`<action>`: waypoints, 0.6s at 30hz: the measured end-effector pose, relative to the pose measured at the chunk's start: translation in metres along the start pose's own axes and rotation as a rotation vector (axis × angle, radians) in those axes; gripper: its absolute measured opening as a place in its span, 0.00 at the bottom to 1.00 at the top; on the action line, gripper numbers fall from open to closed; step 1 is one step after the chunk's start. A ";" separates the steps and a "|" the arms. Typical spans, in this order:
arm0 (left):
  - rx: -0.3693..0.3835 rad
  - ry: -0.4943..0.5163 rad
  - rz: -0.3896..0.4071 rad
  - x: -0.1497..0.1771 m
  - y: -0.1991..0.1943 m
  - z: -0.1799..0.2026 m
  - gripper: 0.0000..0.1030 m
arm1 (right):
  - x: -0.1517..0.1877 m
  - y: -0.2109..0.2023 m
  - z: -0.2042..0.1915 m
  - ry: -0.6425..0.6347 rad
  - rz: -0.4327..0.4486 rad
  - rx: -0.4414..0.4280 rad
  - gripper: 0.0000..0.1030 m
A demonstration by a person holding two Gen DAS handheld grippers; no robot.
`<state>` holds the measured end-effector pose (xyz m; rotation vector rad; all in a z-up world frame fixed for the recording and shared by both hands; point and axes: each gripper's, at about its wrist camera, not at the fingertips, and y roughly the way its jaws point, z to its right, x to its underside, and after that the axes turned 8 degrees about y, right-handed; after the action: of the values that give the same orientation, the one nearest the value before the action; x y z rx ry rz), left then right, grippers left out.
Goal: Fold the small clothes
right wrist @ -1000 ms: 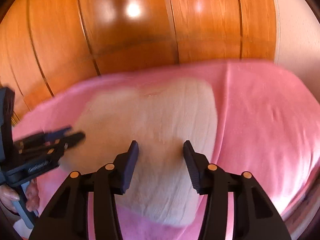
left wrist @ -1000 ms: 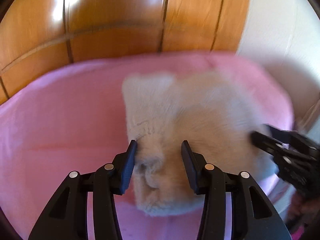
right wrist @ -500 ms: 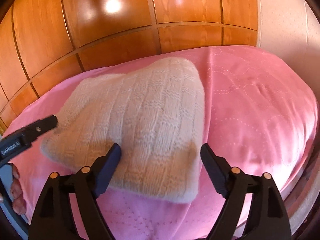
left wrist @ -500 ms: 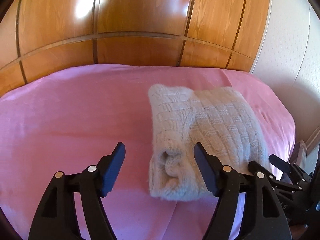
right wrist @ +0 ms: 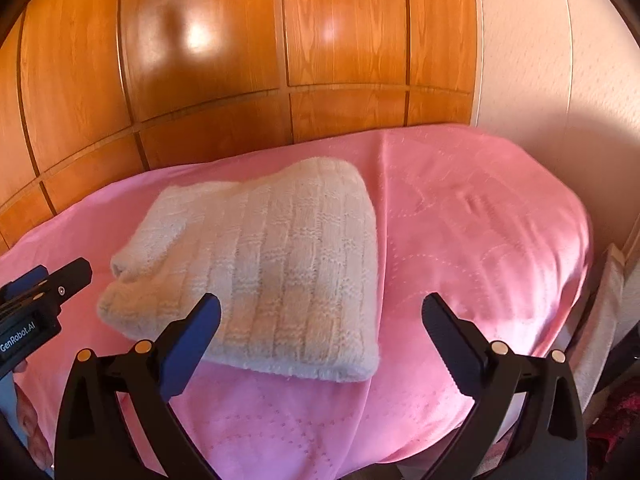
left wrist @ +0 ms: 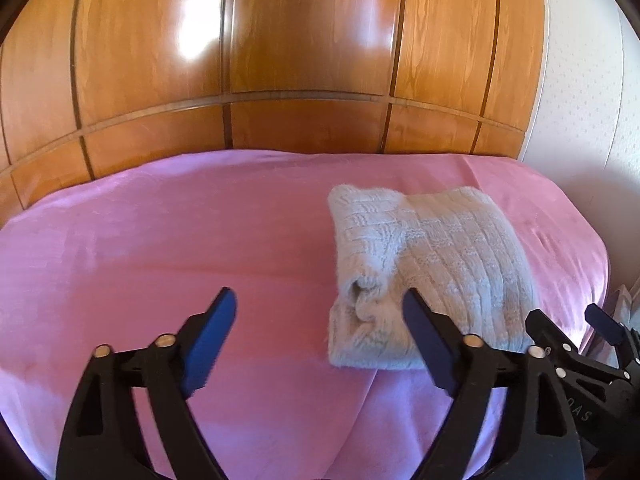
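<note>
A cream knitted garment (left wrist: 424,268) lies folded into a thick rectangle on the pink bedspread (left wrist: 168,240); it also shows in the right wrist view (right wrist: 272,264). My left gripper (left wrist: 320,320) is wide open and empty, raised above the bedspread, its right finger over the garment's near edge. My right gripper (right wrist: 320,320) is wide open and empty, hovering over the garment's near right corner. Each gripper shows in the other's view: the right one (left wrist: 576,340) and the left one (right wrist: 44,284).
A glossy wooden panelled headboard (left wrist: 280,80) stands behind the bed. A cream wall (right wrist: 540,60) is on the right. The bedspread (right wrist: 480,220) drops off at its right and near edges.
Both grippers have opened wide and pulled back and up from the garment. The garment stays folded on the bedspread.
</note>
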<state>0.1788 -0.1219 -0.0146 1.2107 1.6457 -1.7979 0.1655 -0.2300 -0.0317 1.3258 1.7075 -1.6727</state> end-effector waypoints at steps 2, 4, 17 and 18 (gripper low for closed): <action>-0.014 0.006 0.013 0.002 -0.005 0.001 0.86 | 0.004 -0.003 -0.004 -0.012 0.004 0.003 0.98; -0.021 0.010 0.015 0.003 -0.008 0.001 0.88 | 0.006 -0.003 -0.007 -0.024 0.004 0.004 0.98; -0.038 0.008 0.021 0.007 -0.016 -0.003 0.90 | 0.007 -0.014 -0.008 -0.003 0.041 0.021 0.98; -0.038 0.013 0.021 0.007 -0.016 -0.003 0.92 | 0.008 -0.014 -0.008 -0.004 0.039 0.020 0.98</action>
<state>0.1633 -0.1143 -0.0107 1.2207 1.6602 -1.7418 0.1529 -0.2177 -0.0288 1.3552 1.6563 -1.6740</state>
